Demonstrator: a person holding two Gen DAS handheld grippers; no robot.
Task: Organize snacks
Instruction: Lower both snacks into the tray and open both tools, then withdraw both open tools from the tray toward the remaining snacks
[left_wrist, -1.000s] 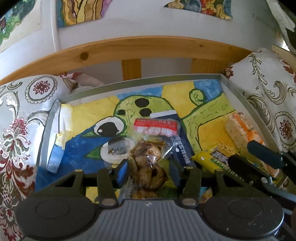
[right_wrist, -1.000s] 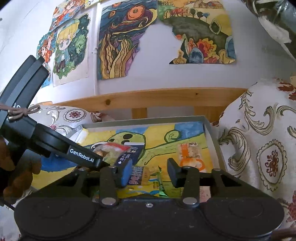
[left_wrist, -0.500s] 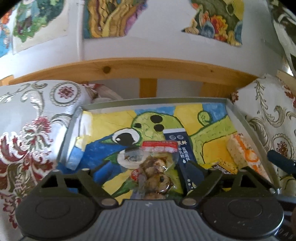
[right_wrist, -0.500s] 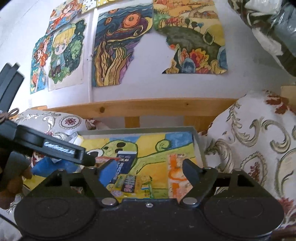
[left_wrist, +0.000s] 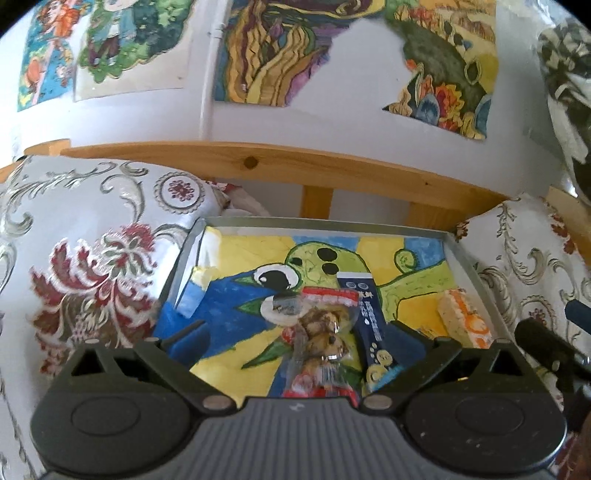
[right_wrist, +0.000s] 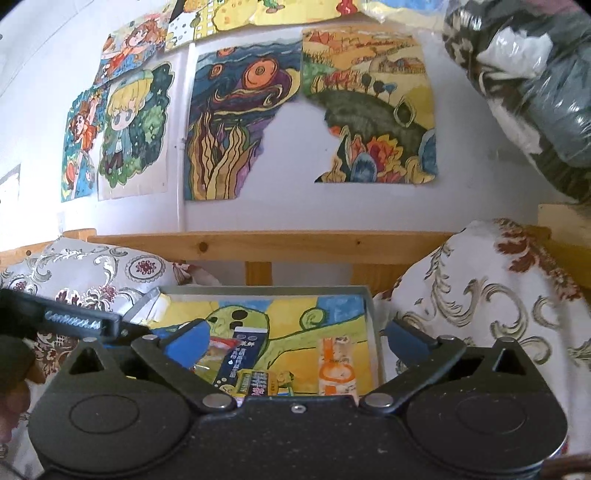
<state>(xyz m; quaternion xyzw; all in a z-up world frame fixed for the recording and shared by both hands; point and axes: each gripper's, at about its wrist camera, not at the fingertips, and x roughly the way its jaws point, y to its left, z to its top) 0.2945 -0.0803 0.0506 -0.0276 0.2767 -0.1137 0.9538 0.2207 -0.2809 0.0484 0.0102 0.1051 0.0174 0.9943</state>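
Clear plastic makes the cookie packet (left_wrist: 325, 332) slippery; it lies in the tray (left_wrist: 465, 258) beside the dark blue sachet (left_wrist: 369, 317). Both the left gripper (left_wrist: 295, 339) and right gripper (right_wrist: 291, 339) stand wide apart, empty; a careless closing may catch two snacks together

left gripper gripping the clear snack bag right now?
No: the left gripper is wide open, and the clear snack bag lies free on the tray.

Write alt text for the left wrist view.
The open left gripper hovers over a clear bag of brown snacks lying in a grey tray lined with a green cartoon drawing. A dark blue packet and an orange-white bar lie to its right.
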